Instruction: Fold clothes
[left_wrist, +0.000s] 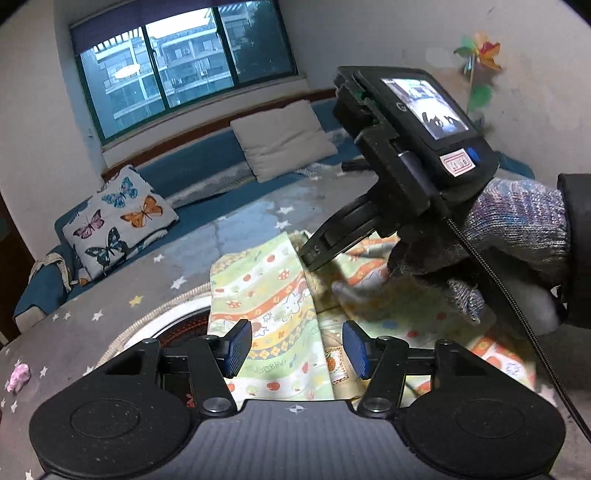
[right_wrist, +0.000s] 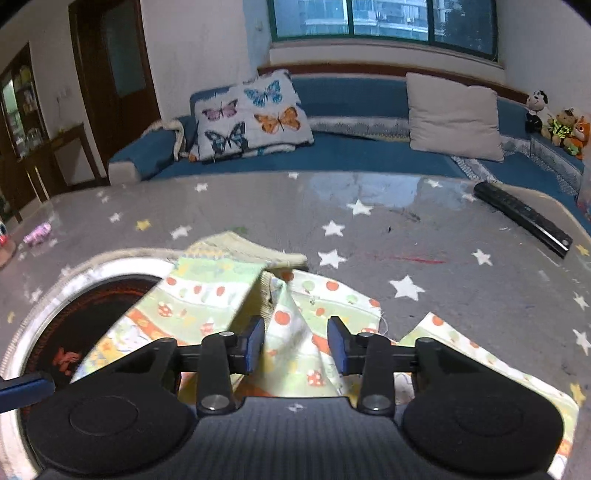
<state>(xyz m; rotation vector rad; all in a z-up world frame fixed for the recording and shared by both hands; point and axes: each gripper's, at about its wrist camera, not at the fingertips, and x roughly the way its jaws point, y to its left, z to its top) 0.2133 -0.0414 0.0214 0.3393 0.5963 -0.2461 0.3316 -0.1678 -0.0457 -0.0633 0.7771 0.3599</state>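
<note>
While patterned garment (right_wrist: 295, 354) lies on table (right_wrist: 461, 295), both grippers open.

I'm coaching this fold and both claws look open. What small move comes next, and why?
Probably close the right claw on the raised ridge of the patterned cloth standing between its pads; the left claw hangs open over flat cloth, gripping nothing.

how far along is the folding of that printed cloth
Partly done: one flap of the printed cloth already lies folded over on the table. In hand: nothing; the left gripper and right gripper both stand open above it. Left: the rumpled right side needs folding and flattening.
</note>
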